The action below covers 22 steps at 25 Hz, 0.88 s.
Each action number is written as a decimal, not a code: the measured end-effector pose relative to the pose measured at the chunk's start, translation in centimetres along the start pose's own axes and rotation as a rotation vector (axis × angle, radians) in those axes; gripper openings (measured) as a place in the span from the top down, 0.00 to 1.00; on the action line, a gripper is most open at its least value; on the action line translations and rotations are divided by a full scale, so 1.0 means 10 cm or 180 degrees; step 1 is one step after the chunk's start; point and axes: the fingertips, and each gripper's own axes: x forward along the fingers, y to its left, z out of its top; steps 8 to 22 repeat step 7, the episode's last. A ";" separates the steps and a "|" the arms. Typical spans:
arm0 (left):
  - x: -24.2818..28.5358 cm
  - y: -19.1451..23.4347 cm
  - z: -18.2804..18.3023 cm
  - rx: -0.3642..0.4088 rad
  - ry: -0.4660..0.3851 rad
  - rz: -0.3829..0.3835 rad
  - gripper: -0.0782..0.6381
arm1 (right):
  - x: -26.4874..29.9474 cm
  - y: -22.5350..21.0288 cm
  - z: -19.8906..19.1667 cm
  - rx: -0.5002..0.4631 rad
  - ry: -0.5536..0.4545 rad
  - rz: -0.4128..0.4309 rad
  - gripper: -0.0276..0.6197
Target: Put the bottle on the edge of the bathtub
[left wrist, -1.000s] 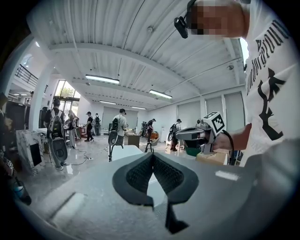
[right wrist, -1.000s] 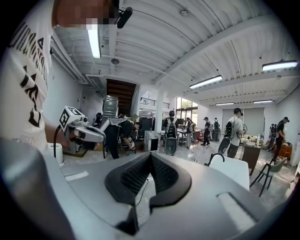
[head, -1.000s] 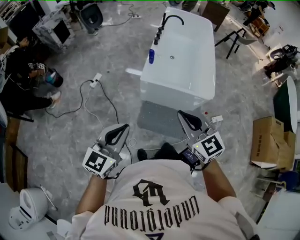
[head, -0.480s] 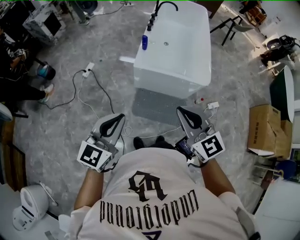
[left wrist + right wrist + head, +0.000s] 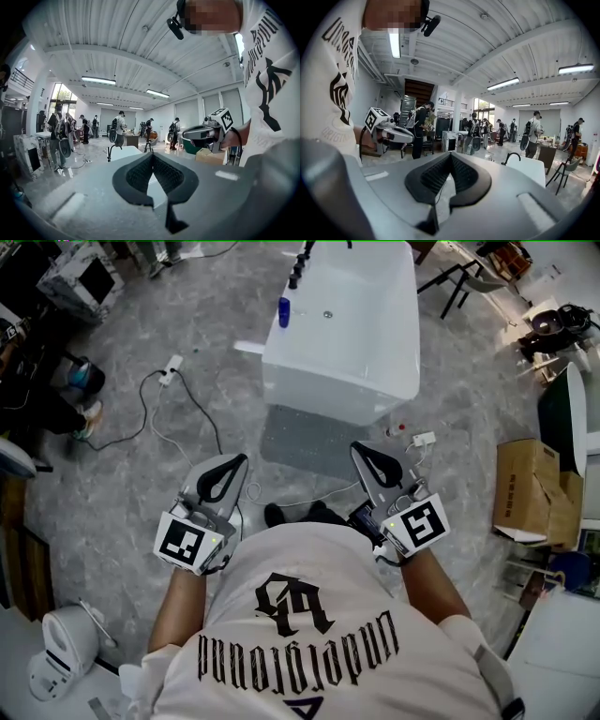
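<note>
Person wore white short-sleeve tee (image 5: 319,615), black gothic lettering (image 5: 295,657) on back. The left gripper (image 5: 234,463) and right gripper (image 5: 360,450) were grey, black-padded, black-white marker cube (image 5: 185,542) each.

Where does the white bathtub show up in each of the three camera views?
Head view: bathtub at top centre.
Left gripper view: bathtub small, just left of centre, mid-height.
Right gripper view: bathtub right of centre, in the lower half.
Shared landmark: the black faucet at one end of the tub, seen in all three.
</note>
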 end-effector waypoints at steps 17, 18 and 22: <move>0.05 0.16 0.01 -0.0030 -0.0003 -0.0026 0.88 | 0.18 -0.02 0.02 0.0000 0.0017 0.0015 0.95; 0.05 0.16 0.01 -0.0030 -0.0003 -0.0026 0.88 | 0.18 -0.02 0.02 0.0000 0.0017 0.0015 0.95; 0.05 0.16 0.01 -0.0030 -0.0003 -0.0026 0.88 | 0.18 -0.02 0.02 0.0000 0.0017 0.0015 0.95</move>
